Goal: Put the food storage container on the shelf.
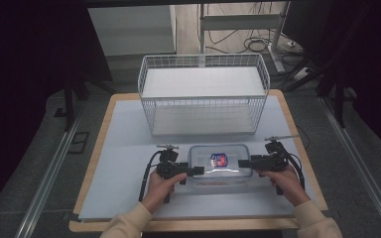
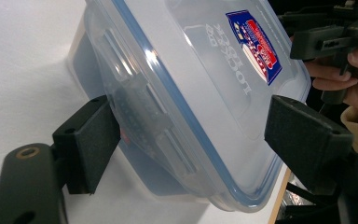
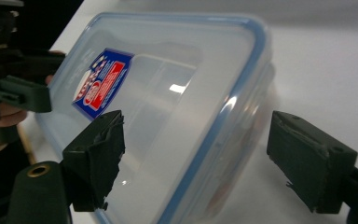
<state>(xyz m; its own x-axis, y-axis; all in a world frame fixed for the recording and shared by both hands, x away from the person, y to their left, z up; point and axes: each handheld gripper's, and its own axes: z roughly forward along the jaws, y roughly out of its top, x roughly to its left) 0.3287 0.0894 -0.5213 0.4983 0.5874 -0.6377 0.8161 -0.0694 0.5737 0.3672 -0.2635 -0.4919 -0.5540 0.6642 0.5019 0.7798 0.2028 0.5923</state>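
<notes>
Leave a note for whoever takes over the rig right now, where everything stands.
Left tongs: open, jaws straddling the left end of the plastic container, one pad near its side latch.
Right tongs: open, straddling the container's right end.
Container sits lidded on the white mat, in front of the wire basket.
Done: both tongs lined up at the ends.
Left: probably close, lift, perhaps move it to the basket.

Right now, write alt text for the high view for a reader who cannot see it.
A person's two hands hold the left gripper and right gripper against the short ends of a clear plastic box with a blue-rimmed lid, on a white table. Behind it stands a white wire basket.
</notes>
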